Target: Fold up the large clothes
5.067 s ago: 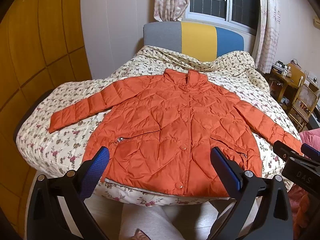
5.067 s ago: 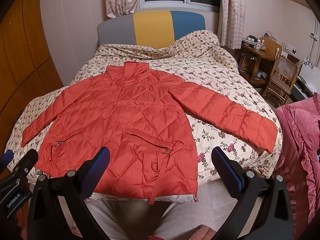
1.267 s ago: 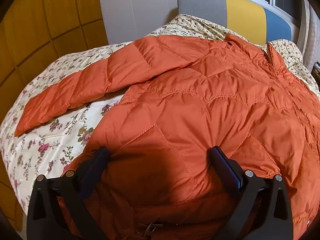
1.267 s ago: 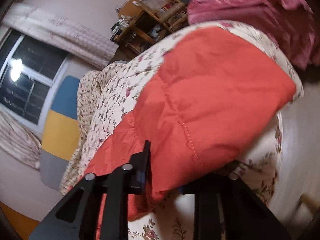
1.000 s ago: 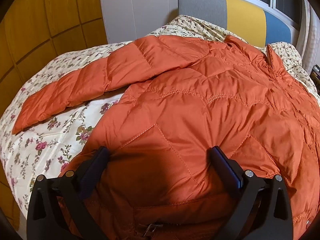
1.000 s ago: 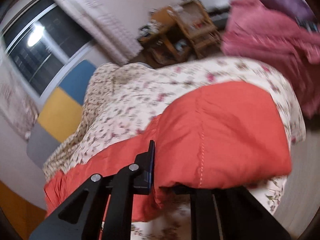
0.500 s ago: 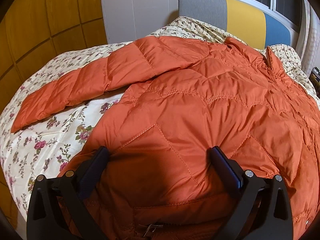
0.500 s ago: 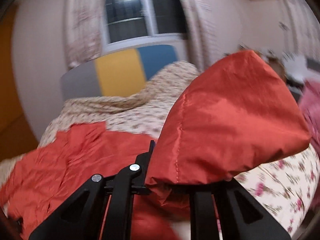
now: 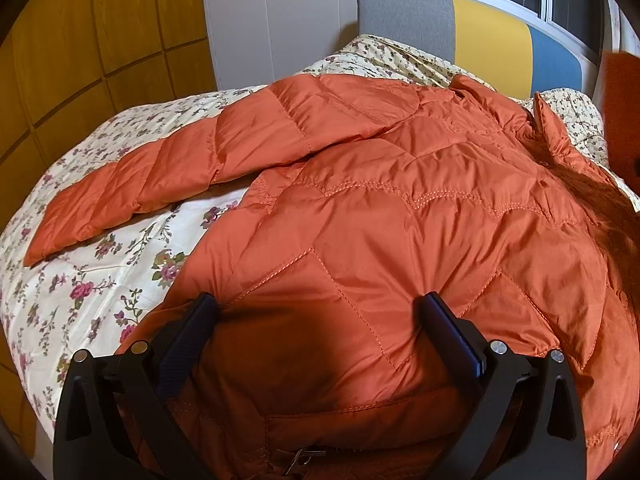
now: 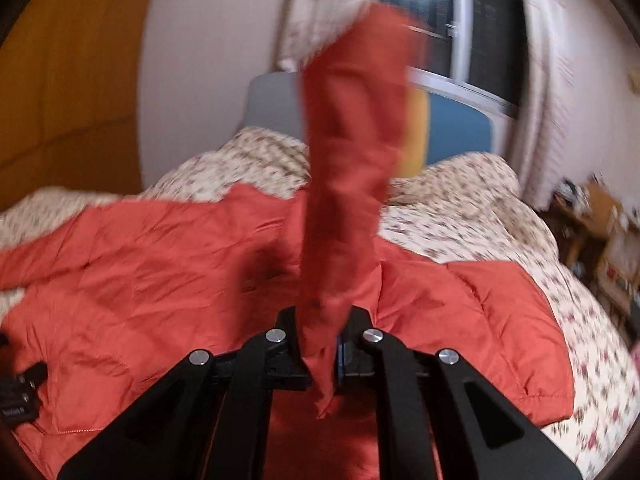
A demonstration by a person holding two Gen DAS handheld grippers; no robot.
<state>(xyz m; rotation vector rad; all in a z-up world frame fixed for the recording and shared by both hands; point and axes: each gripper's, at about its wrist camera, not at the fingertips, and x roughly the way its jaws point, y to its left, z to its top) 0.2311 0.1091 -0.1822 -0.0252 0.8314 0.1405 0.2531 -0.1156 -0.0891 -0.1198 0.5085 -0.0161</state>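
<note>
An orange quilted puffer jacket [image 9: 400, 220] lies front up on a floral bedspread [image 9: 100, 272]. Its left sleeve [image 9: 160, 172] stretches out flat towards the left bed edge. My left gripper [image 9: 320, 320] is open, its fingers pressed on the jacket's lower left front. My right gripper [image 10: 324, 344] is shut on the cuff of the right sleeve [image 10: 348, 160], which stands up above the jacket body [image 10: 140, 280]. The raised sleeve also shows at the right edge of the left wrist view [image 9: 622, 120].
A grey, yellow and blue headboard [image 9: 492, 48] stands under a window [image 10: 460, 28] with curtains. Wooden wall panels [image 9: 80, 40] run along the left. Wooden furniture [image 10: 608, 248] stands right of the bed. The left gripper's body [image 10: 16, 392] shows at the right view's left edge.
My right gripper, shut on the right sleeve cuff, has lifted it off the bed's right side and swung it up and over the jacket body. The left gripper has stayed in place.
</note>
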